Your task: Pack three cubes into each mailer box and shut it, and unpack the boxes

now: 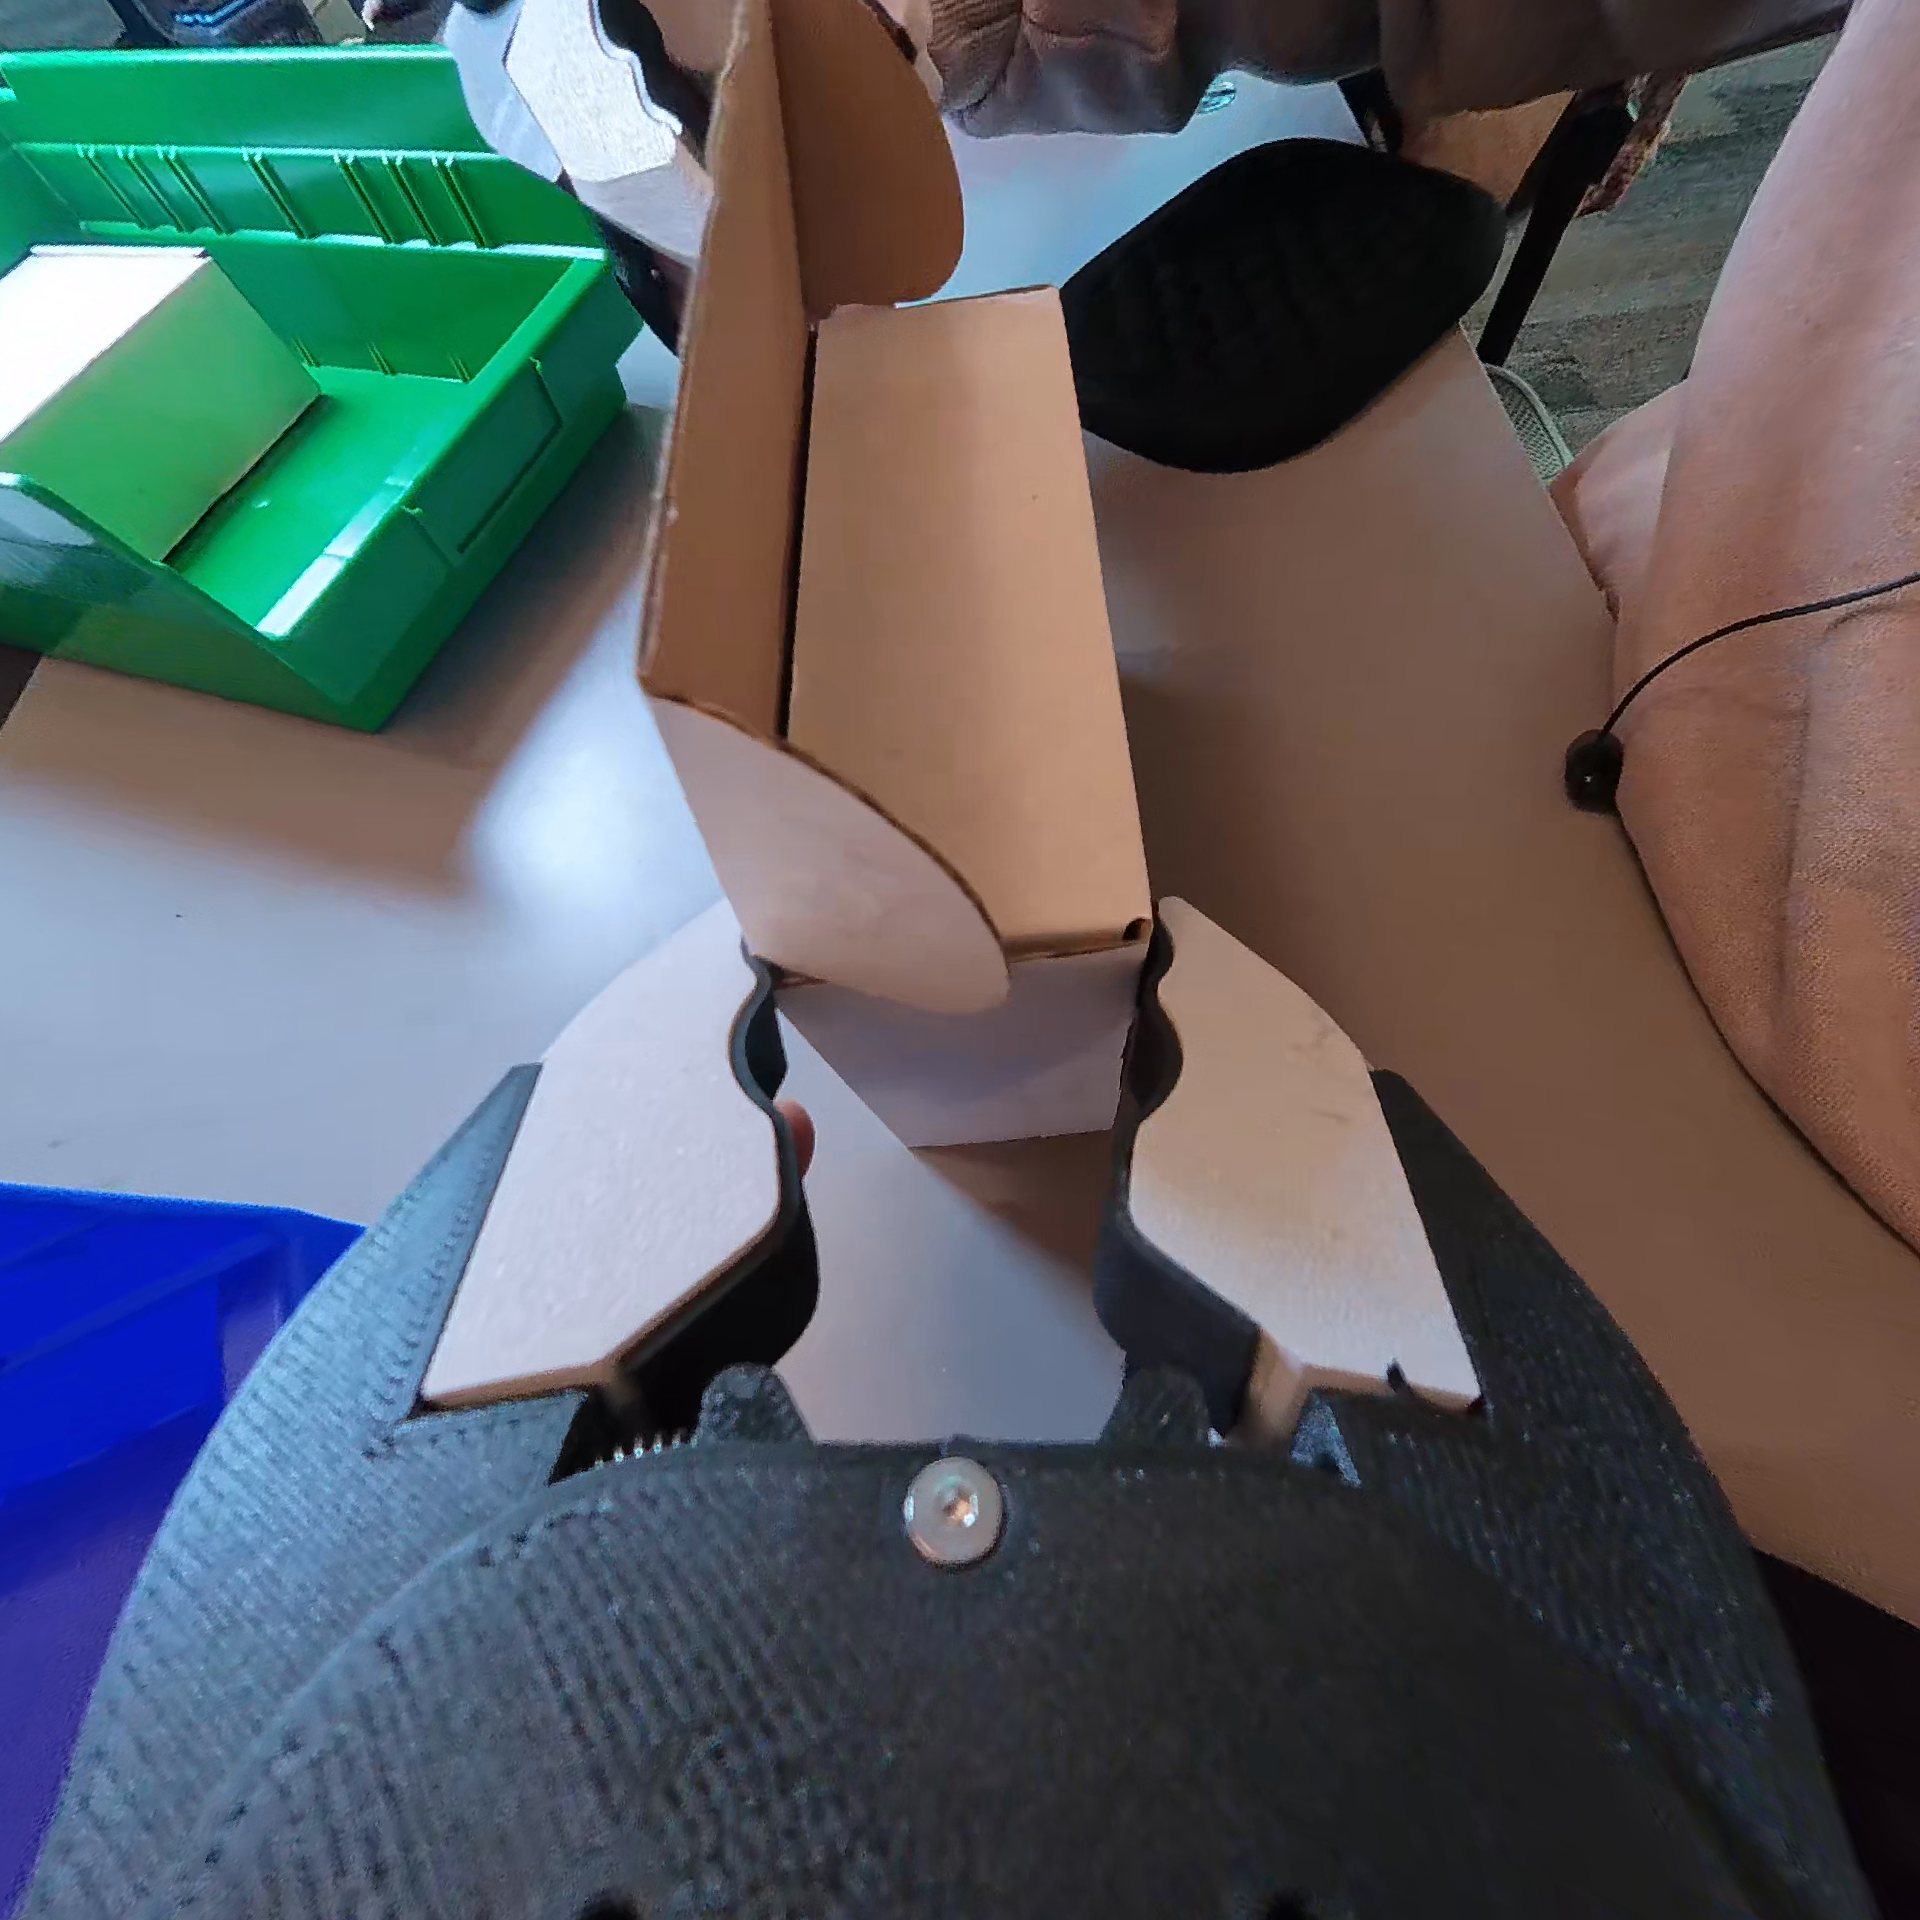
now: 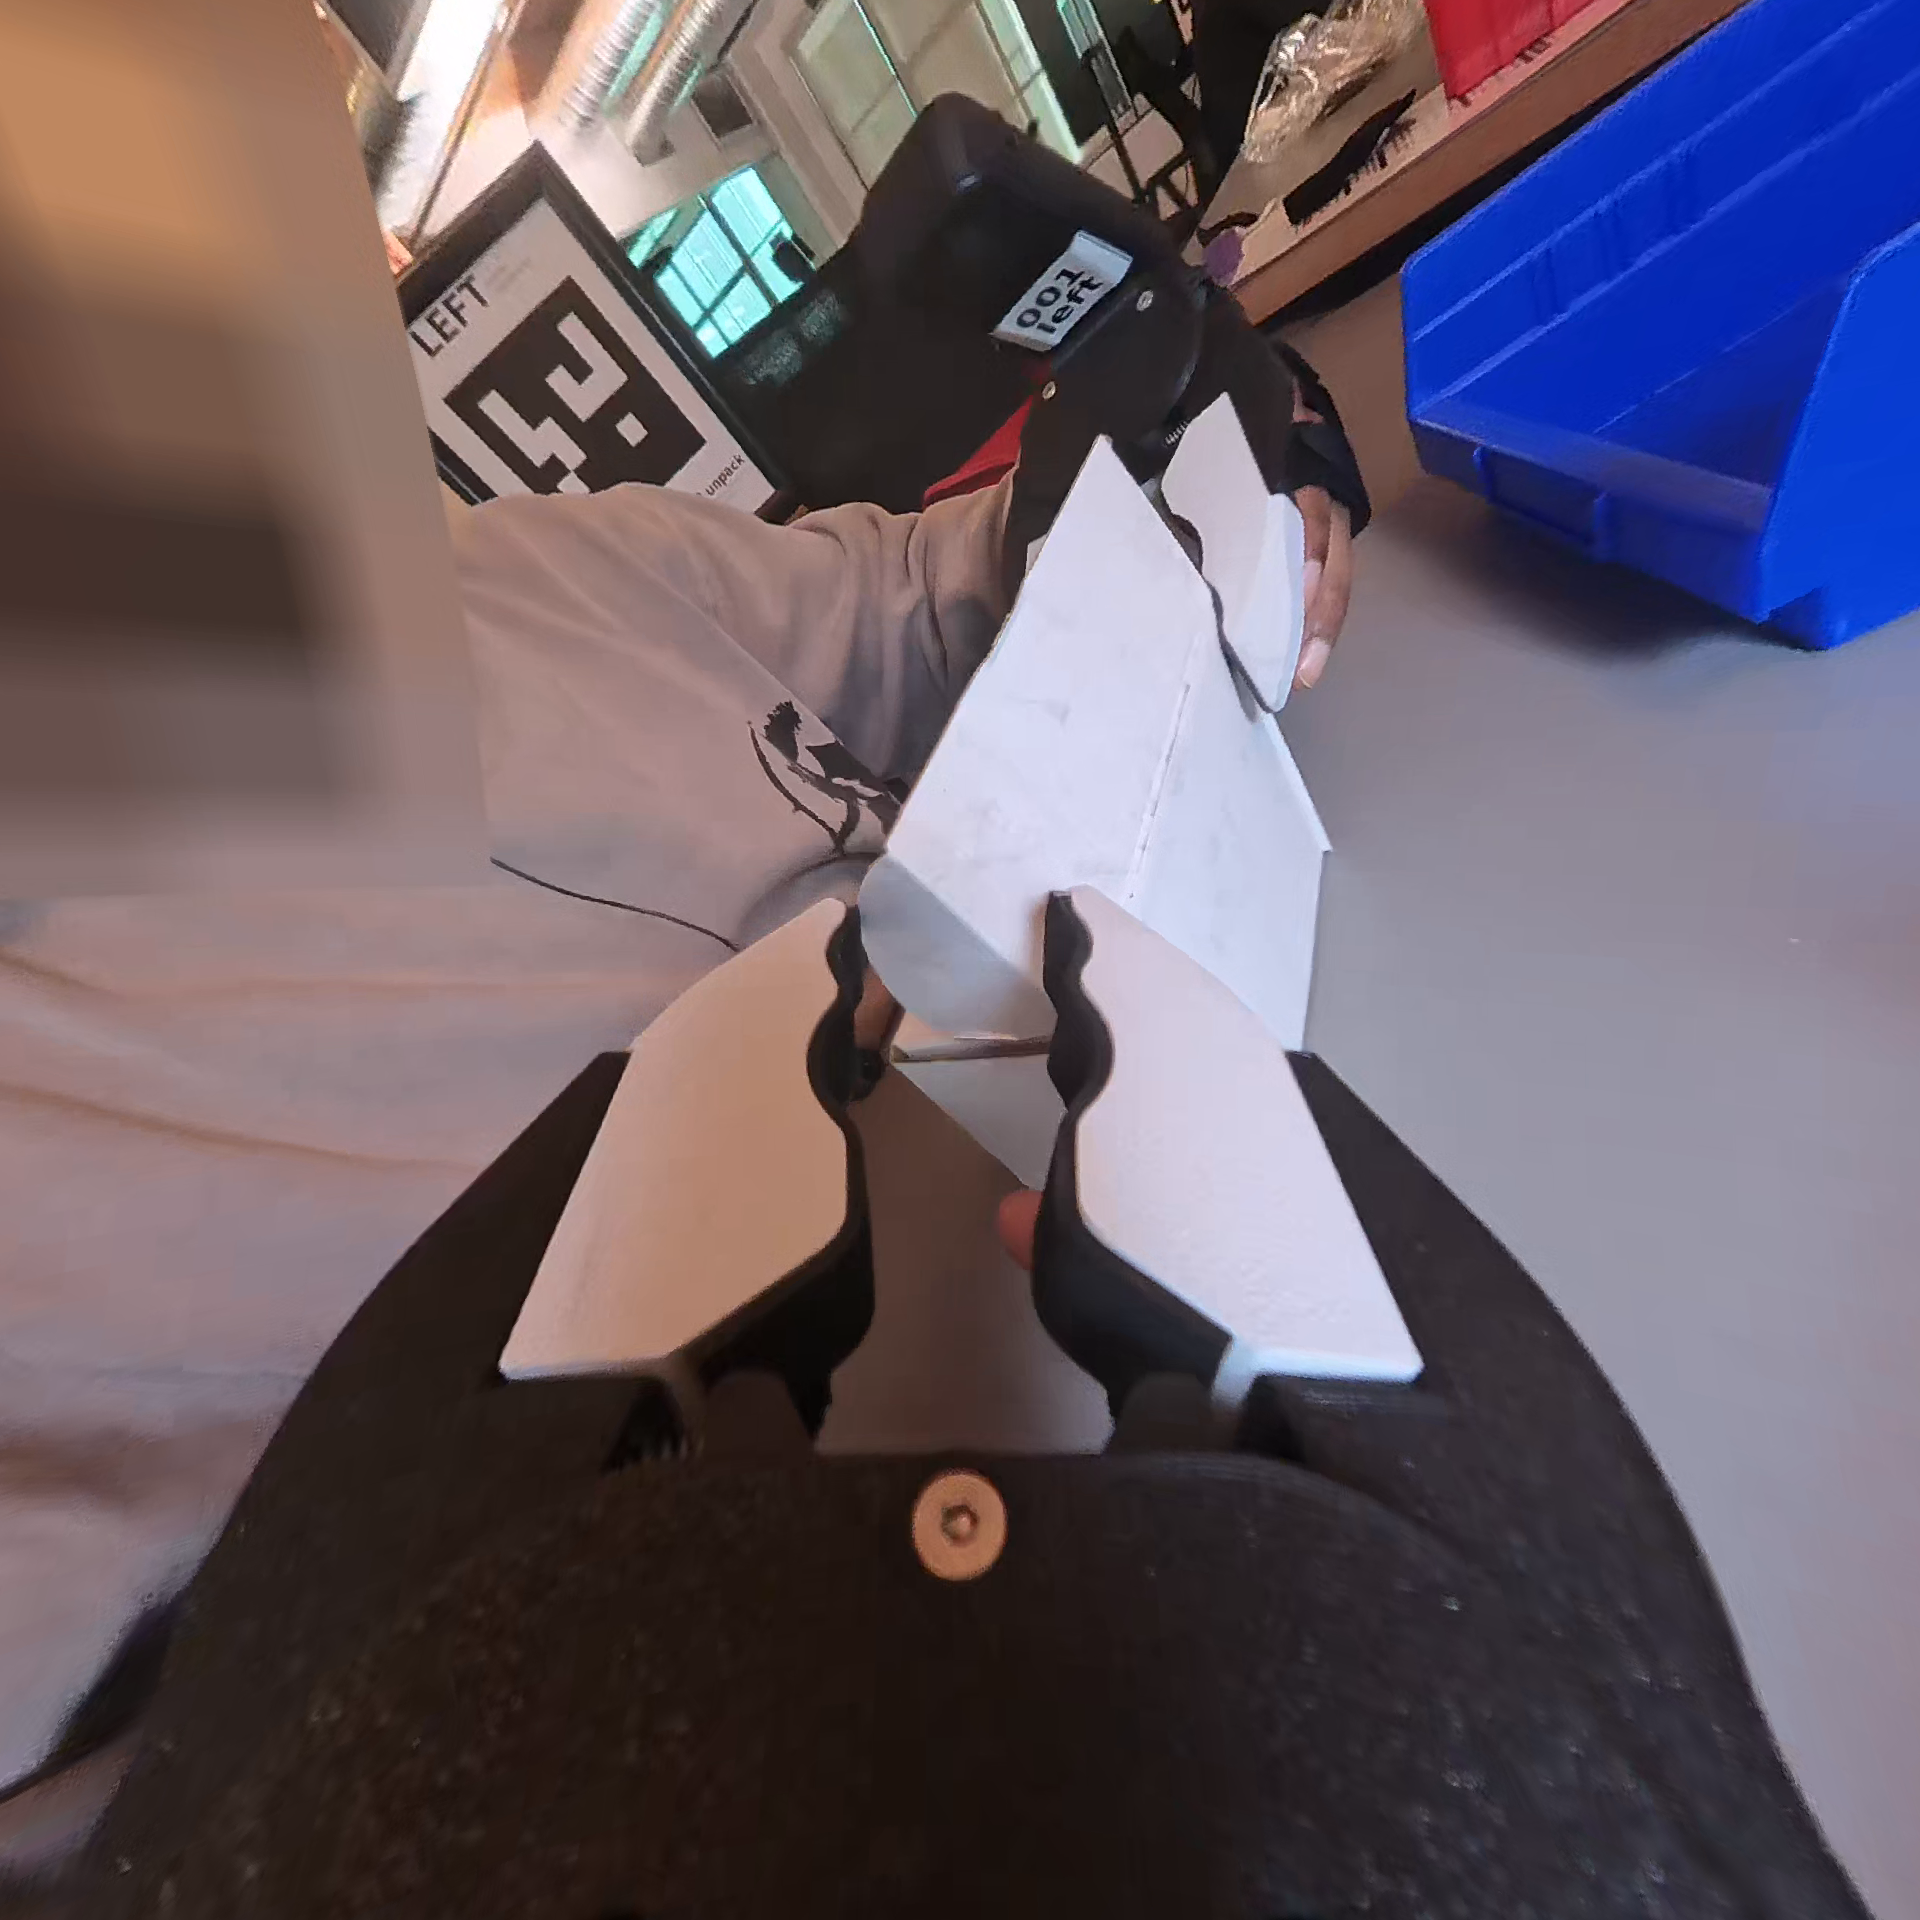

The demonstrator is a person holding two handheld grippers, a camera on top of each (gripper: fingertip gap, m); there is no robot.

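A cardboard mailer box (image 1: 956, 623), white outside and brown inside, is held in the air between both grippers with its lid and rounded side flaps standing open. My left gripper (image 1: 956, 977) is shut on its near end wall. In the right wrist view the box (image 2: 1060, 748) shows its white outside. My right gripper (image 2: 951, 935) is shut on its near corner by a rounded flap. The left gripper (image 2: 1195, 499) holds the far end there. One right fingertip (image 1: 592, 125) shows behind the box. No cubes are visible, and the box's inside bottom is hidden.
A green bin (image 1: 416, 343) with a white box (image 1: 83, 322) inside stands at the far left on the grey table (image 1: 260, 883). A blue bin (image 1: 125, 1371) is near my left gripper and also shows in the right wrist view (image 2: 1662, 364). The person's beige shirt (image 1: 1766, 727) is close on the right. Across from one pair of fingers to the other is roughly 15 centimetres.
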